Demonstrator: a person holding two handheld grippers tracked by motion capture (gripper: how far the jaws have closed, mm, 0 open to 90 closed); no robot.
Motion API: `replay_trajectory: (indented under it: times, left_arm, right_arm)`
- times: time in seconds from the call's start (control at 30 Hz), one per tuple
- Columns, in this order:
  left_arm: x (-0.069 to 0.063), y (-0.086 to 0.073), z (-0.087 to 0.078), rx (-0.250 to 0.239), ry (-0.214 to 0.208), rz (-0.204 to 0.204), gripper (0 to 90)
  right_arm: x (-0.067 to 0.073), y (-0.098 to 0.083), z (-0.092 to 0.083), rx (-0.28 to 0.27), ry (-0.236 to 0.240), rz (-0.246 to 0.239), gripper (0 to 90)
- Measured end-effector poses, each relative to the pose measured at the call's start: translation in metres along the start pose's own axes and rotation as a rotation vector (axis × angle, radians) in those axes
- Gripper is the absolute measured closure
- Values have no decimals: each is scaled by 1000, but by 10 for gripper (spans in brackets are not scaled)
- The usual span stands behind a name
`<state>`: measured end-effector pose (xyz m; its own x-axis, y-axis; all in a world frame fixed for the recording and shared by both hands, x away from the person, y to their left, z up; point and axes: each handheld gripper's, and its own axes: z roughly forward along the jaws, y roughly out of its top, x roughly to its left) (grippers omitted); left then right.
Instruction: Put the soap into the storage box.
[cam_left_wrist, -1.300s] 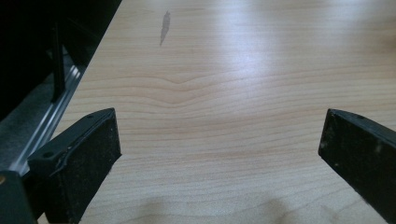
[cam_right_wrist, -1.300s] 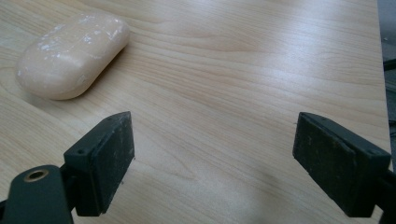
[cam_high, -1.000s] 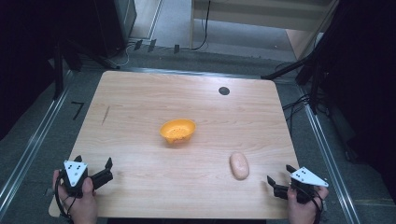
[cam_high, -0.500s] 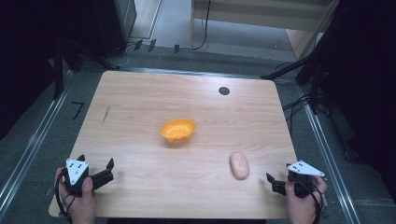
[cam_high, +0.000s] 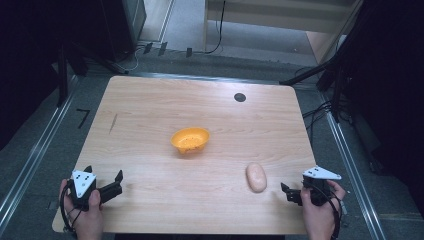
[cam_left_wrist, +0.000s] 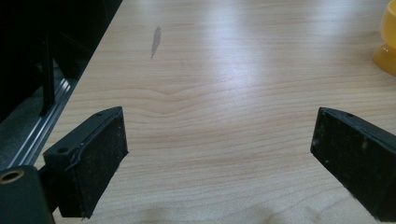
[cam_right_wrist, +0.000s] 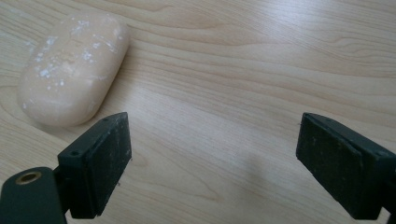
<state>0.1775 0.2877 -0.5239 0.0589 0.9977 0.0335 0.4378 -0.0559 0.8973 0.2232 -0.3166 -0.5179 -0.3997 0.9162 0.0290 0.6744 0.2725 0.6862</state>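
At the near right corner of the bench (cam_high: 150, 110), the right claw (cam_high: 289, 192) hovers with jaws spread and just opening wider, nothing between them. Just beside it, toward the middle, a pale oval soap bar (cam_high: 256, 176) lies flat, its long axis running from near edge to far edge. At the near left corner the left claw (cam_high: 116, 184) is released over bare wood. Farther in, at the centre, an orange bowl (cam_high: 190, 140) stands upright and apparently empty. A small black disc (cam_high: 240, 97) sits near the far edge.
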Motion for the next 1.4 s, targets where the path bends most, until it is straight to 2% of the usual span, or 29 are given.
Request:
replay_trajectory:
  times: [0.37, 0.9, 1.4]
  left_arm:
    - [1, 0, 0, 6, -4, -1, 40]
    - [1, 1, 1, 11, -6, -7, 40]
    - [2, 1, 2, 16, -4, -9, 40]
  right_arm:
    - [14, 16, 8, 35, 20, -10, 95]
    - [34, 32, 18, 46, 61, -22, 83]
    - [56, 46, 31, 94, 99, 3, 38]
